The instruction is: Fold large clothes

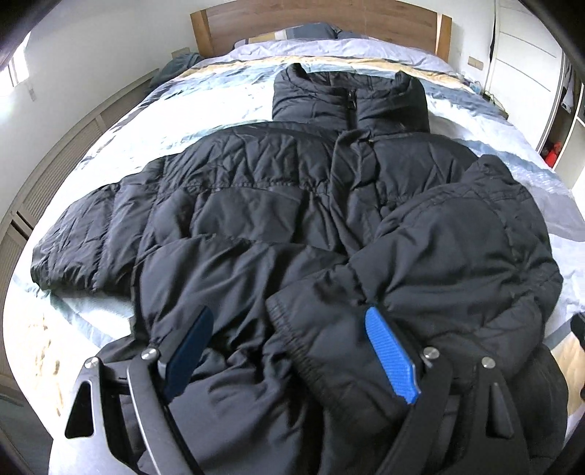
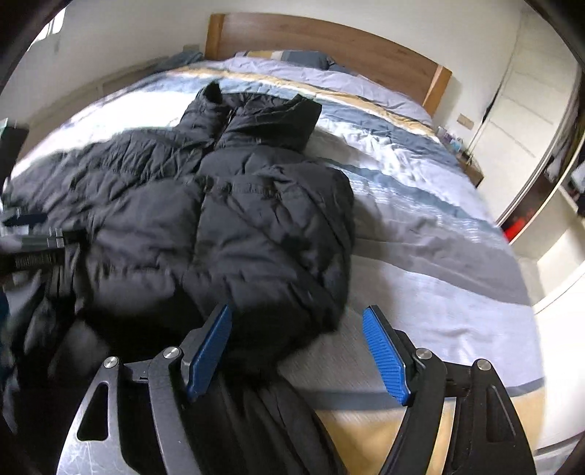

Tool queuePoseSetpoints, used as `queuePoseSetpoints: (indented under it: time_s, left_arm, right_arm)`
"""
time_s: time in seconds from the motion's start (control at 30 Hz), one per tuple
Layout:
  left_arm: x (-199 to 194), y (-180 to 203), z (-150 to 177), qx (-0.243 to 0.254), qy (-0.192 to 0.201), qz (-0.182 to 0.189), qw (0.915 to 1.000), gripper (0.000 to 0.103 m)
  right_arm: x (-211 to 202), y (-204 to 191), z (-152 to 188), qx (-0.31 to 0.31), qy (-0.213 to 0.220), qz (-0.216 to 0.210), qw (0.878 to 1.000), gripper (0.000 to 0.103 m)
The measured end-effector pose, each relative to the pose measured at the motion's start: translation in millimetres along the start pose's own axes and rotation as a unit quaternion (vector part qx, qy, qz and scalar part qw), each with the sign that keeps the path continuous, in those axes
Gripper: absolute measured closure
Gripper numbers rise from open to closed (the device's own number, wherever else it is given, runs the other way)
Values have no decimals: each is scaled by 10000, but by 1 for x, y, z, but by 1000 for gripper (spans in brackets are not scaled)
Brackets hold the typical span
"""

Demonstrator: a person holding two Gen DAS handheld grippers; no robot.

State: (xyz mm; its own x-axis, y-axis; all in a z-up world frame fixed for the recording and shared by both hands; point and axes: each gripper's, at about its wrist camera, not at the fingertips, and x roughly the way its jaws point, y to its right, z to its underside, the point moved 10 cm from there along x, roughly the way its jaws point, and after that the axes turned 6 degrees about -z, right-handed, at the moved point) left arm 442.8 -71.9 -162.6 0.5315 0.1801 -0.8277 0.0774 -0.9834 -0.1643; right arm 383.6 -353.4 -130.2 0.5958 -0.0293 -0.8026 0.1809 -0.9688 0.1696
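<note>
A black puffer jacket (image 1: 256, 204) is lying front up on the bed (image 1: 120, 109), its long axis running from the near edge toward the far wooden headboard (image 1: 318, 18), with the collar (image 1: 351, 98) pointing far and the hem lying near. Its left sleeve (image 1: 84, 244) is stretching out flat to the left, while the right sleeve (image 1: 457, 234) is lying folded inward over the chest, its cuff (image 1: 292, 329) pointing near-left.

The left hand-held gripper (image 1: 289, 350) is standing wide open over the near part of the jacket, its fingers straddling the cuff and the bunched hem without pinching them.

The right hand-held gripper (image 2: 296, 354) is also spreading wide at the jacket's near right edge; its left finger (image 2: 210, 350) is touching the black fabric, and its right finger (image 2: 384, 354) is hanging over the striped duvet (image 2: 420, 226).
</note>
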Motion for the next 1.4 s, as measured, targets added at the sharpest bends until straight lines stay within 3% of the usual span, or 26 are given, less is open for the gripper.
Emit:
queuePoseSetpoints:
  time_s: [0.43, 0.83, 1.4]
  left_arm:
    - [-27, -51, 11, -335, 106, 77, 9994, 17]
    - [-34, -97, 25, -611, 102, -5, 9981, 17]
    - [-39, -189, 37, -1219, 143, -246, 9921, 17]
  right_arm:
    - [-66, -4, 41, -1142, -819, 726, 9874, 30]
    - [-101, -25, 42, -1420, -815, 852, 9828, 30]
    - [-116, -76, 21, -1800, -702, 778, 9781, 30]
